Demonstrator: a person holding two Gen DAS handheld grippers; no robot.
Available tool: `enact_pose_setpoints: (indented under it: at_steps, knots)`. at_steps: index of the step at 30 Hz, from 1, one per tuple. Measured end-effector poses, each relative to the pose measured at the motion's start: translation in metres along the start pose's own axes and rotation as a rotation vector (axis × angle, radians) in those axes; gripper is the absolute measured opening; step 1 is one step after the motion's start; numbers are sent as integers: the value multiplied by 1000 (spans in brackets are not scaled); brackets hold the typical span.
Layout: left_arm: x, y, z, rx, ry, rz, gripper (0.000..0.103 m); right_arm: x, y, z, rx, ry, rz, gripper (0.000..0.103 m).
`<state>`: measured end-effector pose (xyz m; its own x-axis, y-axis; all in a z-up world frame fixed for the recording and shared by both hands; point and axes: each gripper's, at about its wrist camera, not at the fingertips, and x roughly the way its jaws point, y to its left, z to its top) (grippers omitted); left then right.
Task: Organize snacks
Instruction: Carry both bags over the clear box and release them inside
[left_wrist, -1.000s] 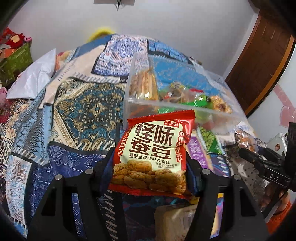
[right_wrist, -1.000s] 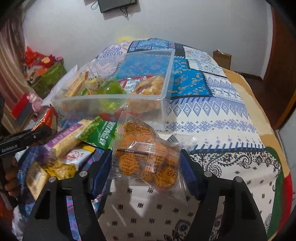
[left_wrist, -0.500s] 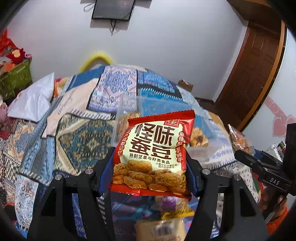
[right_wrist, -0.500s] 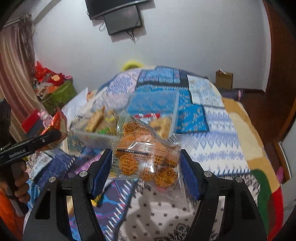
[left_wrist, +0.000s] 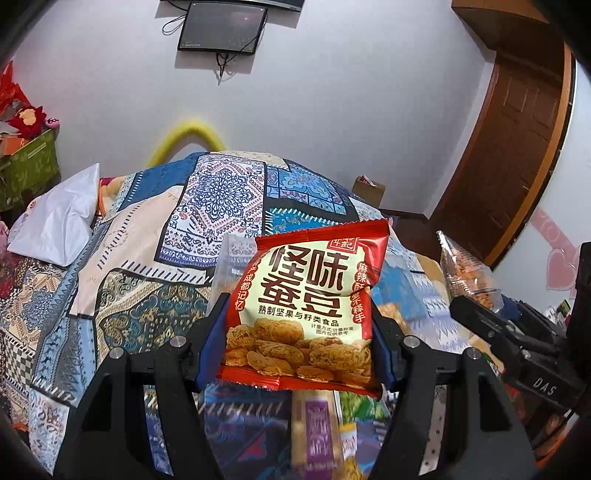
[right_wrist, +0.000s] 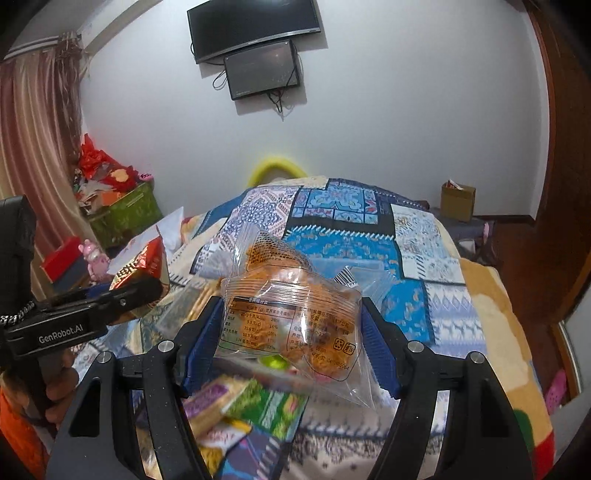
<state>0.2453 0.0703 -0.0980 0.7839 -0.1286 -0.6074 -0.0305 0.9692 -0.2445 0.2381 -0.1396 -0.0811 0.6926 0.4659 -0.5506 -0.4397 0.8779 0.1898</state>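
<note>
My left gripper (left_wrist: 295, 332) is shut on a red snack bag (left_wrist: 306, 306) with Chinese print, held up above the bed. My right gripper (right_wrist: 291, 332) is shut on a clear packet of orange cookies (right_wrist: 291, 314), also raised. The clear plastic snack box (left_wrist: 231, 258) is mostly hidden behind the red bag; a bit of its rim shows in the right wrist view (right_wrist: 354, 266). Each gripper shows in the other's view: the right gripper (left_wrist: 491, 325) with its packet, the left gripper (right_wrist: 122, 299) with the red bag (right_wrist: 142, 266).
Loose snack packets lie below the grippers: a purple bar (left_wrist: 317, 432), a purple bar (right_wrist: 210, 402) and a green pack (right_wrist: 273, 410). The patterned bedspread (left_wrist: 147, 295) fills the view. A white pillow (left_wrist: 62, 221), a green crate (right_wrist: 125, 210), wall screens (right_wrist: 258, 48) and a wooden door (left_wrist: 517, 158) surround it.
Both grippers have risen and tilted upward with their packets still held. The snack box and loose packets have dropped lower in both views, and the wall and screens have come into view.
</note>
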Motion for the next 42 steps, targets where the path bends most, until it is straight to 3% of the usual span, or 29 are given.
enact_pose_setpoints:
  at_steps: [6, 17, 23, 26, 35, 42]
  knots:
    - [29, 5, 11, -19, 16, 24, 65, 26, -3, 6, 8, 19, -8, 69]
    - [91, 15, 13, -26, 99, 85, 65, 83, -17, 6, 52, 132, -15, 69]
    - [104, 17, 11, -23, 112, 85, 66, 103, -18, 1, 44, 190, -36, 72]
    - [103, 15, 10, -9, 108, 67, 69, 108, -18, -4, 30, 208, -52, 80]
    - [77, 6, 15, 22, 73, 78, 71, 97, -20, -2, 44, 231, -42, 82]
    - [43, 3, 19, 22, 44, 76, 71, 68, -12, 4, 12, 183, -37, 83]
